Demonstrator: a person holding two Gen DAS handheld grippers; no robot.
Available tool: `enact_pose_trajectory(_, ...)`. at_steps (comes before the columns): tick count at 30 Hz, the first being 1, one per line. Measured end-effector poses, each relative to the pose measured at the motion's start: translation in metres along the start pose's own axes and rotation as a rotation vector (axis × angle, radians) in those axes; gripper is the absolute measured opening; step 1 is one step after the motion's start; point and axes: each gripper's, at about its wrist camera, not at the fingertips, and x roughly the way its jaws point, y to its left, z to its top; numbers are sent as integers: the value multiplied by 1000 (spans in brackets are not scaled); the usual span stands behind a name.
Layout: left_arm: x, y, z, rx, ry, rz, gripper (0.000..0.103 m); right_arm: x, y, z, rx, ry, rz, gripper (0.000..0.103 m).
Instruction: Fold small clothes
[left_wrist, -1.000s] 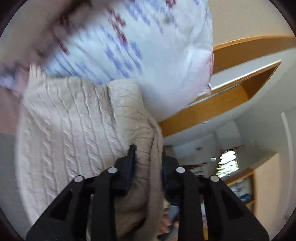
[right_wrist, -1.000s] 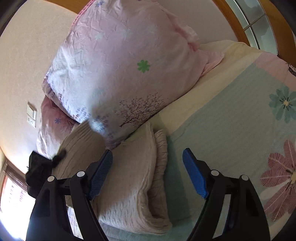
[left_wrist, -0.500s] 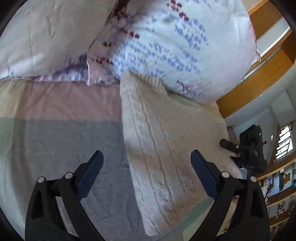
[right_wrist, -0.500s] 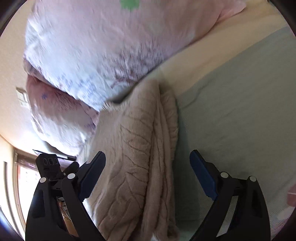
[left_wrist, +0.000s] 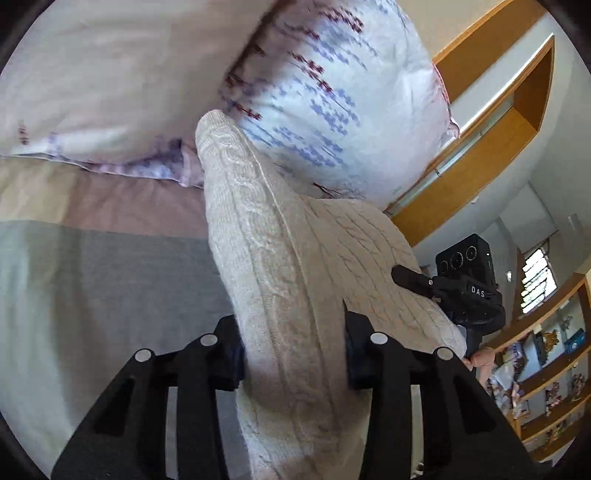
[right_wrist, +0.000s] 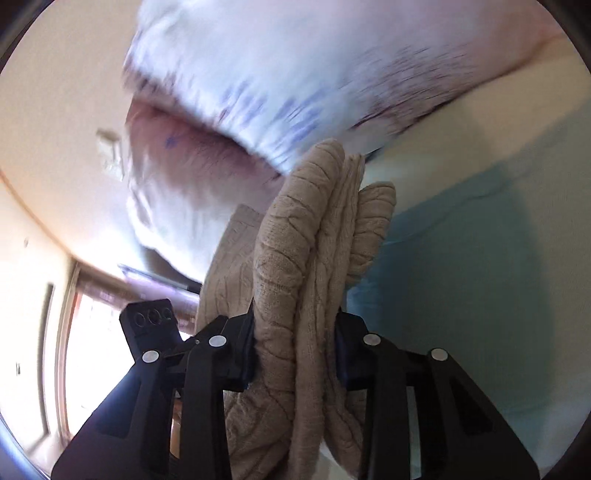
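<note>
Where the pale cream cable-knit sweater (left_wrist: 295, 280) is seen from the left wrist, it is shown bunched into a thick folded ridge running from 6 o'clock up toward 12 o'clock, its far end pressed against a white pillow printed with blue and dark red marks (left_wrist: 332, 99). It is lifted at the near end above a bedspread banded in grey, mauve and cream (left_wrist: 96, 266), with raised braided ribs visible along its length. The left gripper (left_wrist: 293, 354) is clenched on this ridge, its black jaws narrowed to the thickness of the bunched knit and pressed into it on both sides. At 3 o'clock the right gripper's black body is seen at the sweater's far edge. From the right wrist the same sweater (right_wrist: 306, 266) appears tan and in several stacked folds standing up from 6 o'clock toward the blurred pillow (right_wrist: 295, 66). The right gripper (right_wrist: 295, 350) is likewise closed on the stacked layers, which fill the gap between its jaws. A teal part of the bedspread (right_wrist: 461, 258) lies at 3 o'clock.
</note>
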Motion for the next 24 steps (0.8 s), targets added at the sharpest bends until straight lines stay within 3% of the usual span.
enact_pose_trajectory(2,-13,11,-2,64,-15,187,56,35,10,-3,-40,50,-46,36)
enact_pose_trajectory(3,-16,19,-4,84,-10,287,60,50,11,-6,-51,72,-104,38)
enact_pose_trajectory(4,-15,22,-7,99,-4,387,60,61,14,-10,-74,77,-215,42)
enact_pose_trajectory(5,-18,22,-11,127,-14,451,63,61,19,-14,-100,52,-286,43)
enact_pose_trajectory(8,-55,5,-26,245,-109,528,86,12,53,-33,-185,-146,-276,45)
enact_pose_trajectory(9,-63,-2,-29,270,-130,541,89,-8,66,-43,-210,-196,-201,57)
enact_pose_trajectory(10,-69,-9,-34,281,-144,541,90,-16,76,-49,-219,-199,-133,72)
enact_pose_trajectory(12,-61,-22,-33,249,-142,525,93,-16,97,-68,-253,-96,18,81)
enact_pose_trajectory(13,-63,-22,-39,220,-129,501,93,-7,103,-77,-268,-28,43,81)
enact_pose_trajectory(15,-55,-29,-46,181,-103,493,98,20,110,-84,-286,47,-69,81)
enact_pose_trajectory(16,-52,-28,-52,165,-82,513,99,35,105,-86,-294,57,-204,81)
enact_pose_trajectory(18,-43,-35,-70,143,-70,564,101,51,76,-79,-234,64,-355,74)
enact_pose_trajectory(21,-35,-33,-90,112,-37,606,101,22,64,-81,-149,-16,-312,69)
enact_pose_trajectory(23,-30,-34,-100,110,-21,623,101,9,83,-91,-193,-74,-308,76)
enact_pose_trajectory(24,-27,-34,-104,111,-14,637,101,-6,94,-106,-250,-127,-345,88)
